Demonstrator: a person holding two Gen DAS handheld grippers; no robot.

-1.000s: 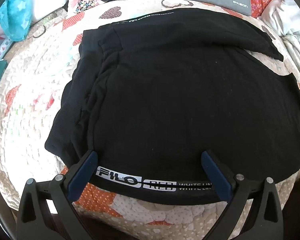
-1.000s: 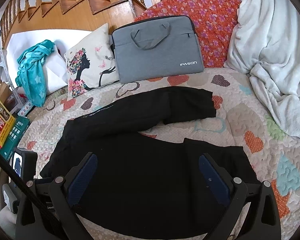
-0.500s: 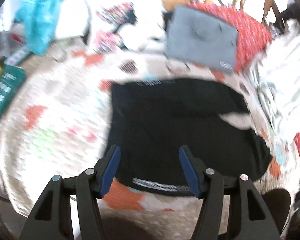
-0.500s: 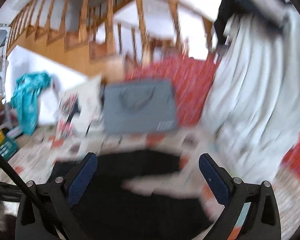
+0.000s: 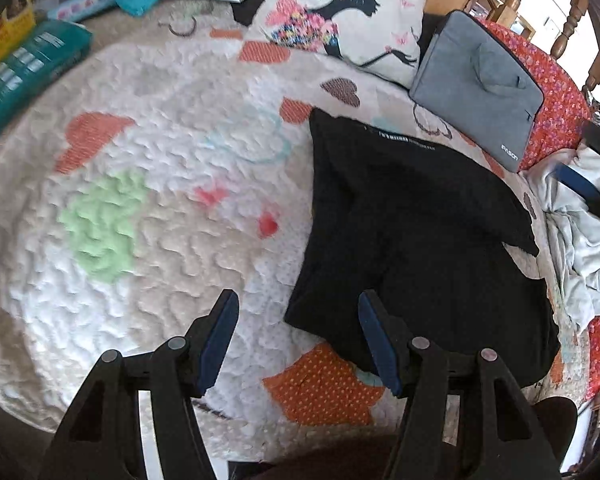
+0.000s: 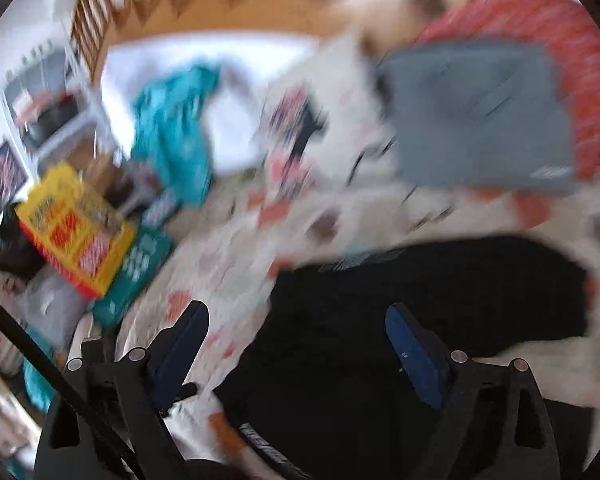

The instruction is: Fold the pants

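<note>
Pants (image 5: 416, 240): black, lying flat on the heart-print quilt (image 5: 140, 208), folded over on themselves; in your left wrist view they fill the right half, where a second ago they filled nearly the whole view.
Left gripper (image 5: 296, 336): your jaws stand partly apart with nothing between them; a second ago they straddled the printed waistband at full spread. They narrowed early in that second. The right finger (image 5: 374, 332) overlaps the near left corner of the pants in the view; contact cannot be told.
Right gripper (image 6: 296, 340): jaws wide and released, nothing gripped; they have just been closing a little. Pants and quilt show beyond the gap.
Change of view: your right camera now faces further left, taking in the yellow box (image 6: 76, 228) and teal cloth (image 6: 172, 132).
Laptop bag (image 5: 480, 88): grey, leaning behind the pants, beside the printed cushion (image 5: 340, 12).
Hard to make out: your right wrist view is smeared by motion, so edges and lettering are unreadable. The far right of the pants is cut off by the rim of the left view.
</note>
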